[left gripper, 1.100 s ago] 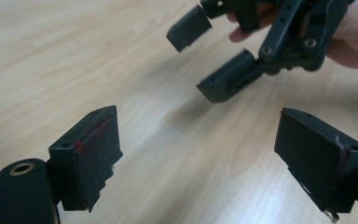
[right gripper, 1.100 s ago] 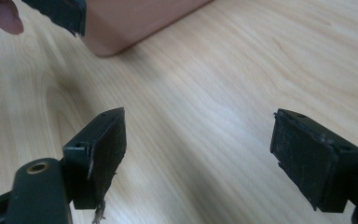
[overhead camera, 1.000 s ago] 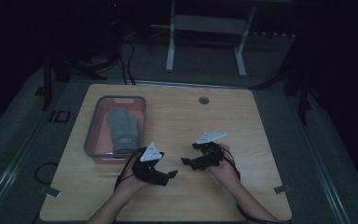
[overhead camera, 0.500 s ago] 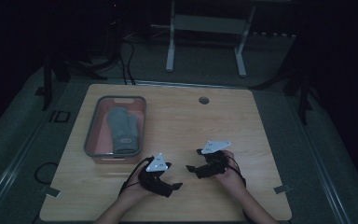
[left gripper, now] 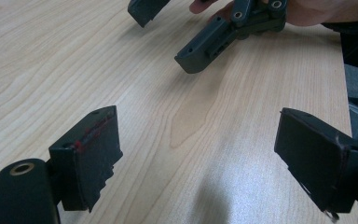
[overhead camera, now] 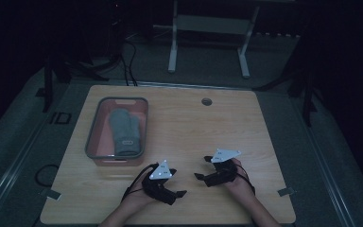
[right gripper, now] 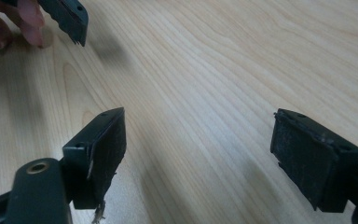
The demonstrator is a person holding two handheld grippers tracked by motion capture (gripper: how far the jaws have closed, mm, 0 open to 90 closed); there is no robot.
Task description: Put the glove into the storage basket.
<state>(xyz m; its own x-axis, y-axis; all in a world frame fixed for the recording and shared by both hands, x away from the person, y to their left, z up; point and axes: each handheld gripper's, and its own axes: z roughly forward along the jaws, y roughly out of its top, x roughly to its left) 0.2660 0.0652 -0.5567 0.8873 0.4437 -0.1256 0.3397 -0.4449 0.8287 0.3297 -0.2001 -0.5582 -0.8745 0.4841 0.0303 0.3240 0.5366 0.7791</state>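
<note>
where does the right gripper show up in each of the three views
High view: the right gripper sits right of centre near the table's near edge, jaws open and aimed left.
Left gripper view: it enters at the top, one jaw at top centre, with the person's hand behind it.
Right gripper view: its own two jaws rise from the bottom, wide apart.
Shared landmark: the bare light wood table top under both grippers.
</note>
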